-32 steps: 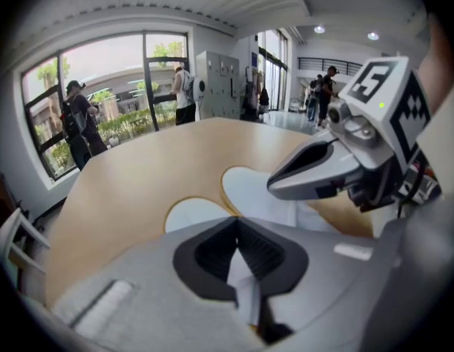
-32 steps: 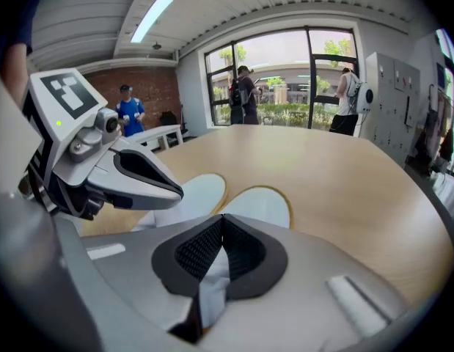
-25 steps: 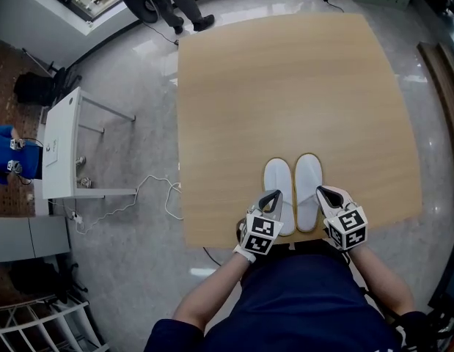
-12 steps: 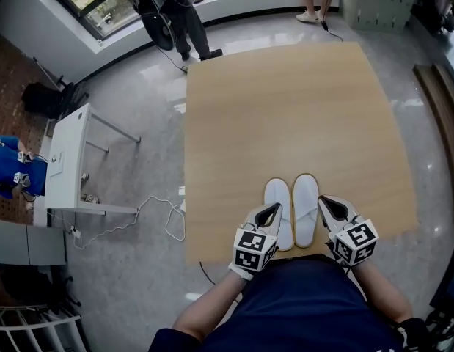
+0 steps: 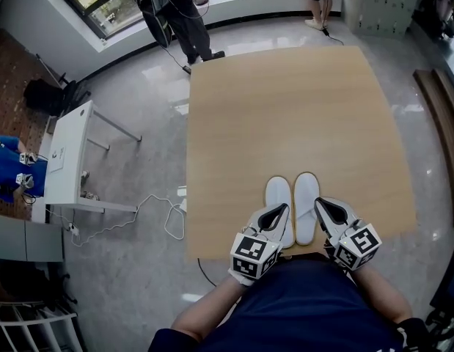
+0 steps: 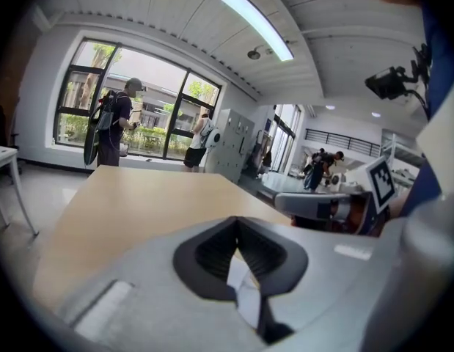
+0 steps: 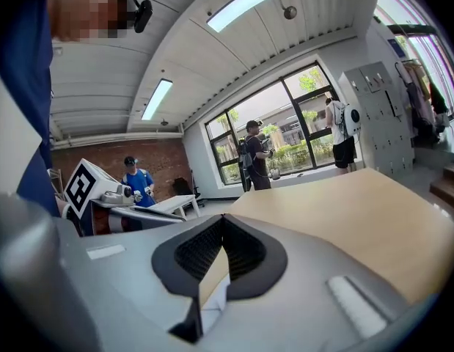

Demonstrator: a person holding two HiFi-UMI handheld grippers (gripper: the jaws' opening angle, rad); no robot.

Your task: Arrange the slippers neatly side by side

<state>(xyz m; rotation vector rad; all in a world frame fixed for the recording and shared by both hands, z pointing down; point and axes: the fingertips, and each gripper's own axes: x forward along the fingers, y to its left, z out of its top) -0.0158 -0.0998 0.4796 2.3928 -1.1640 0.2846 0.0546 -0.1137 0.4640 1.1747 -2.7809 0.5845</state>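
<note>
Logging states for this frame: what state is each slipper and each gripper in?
left slipper: flat on the table, close beside its mate.
right slipper: flat, parallel, far ends about level.
left gripper: shut, holding nothing.
right gripper: shut, holding nothing.

The head camera looks steeply down from above the near edge of the table (image 5: 285, 108). The cameras on the left gripper (image 5: 283, 210) and right gripper (image 5: 320, 203) sit low there, close behind their jaws, facing the far windows (image 6: 138, 101); all three share that table.
</note>
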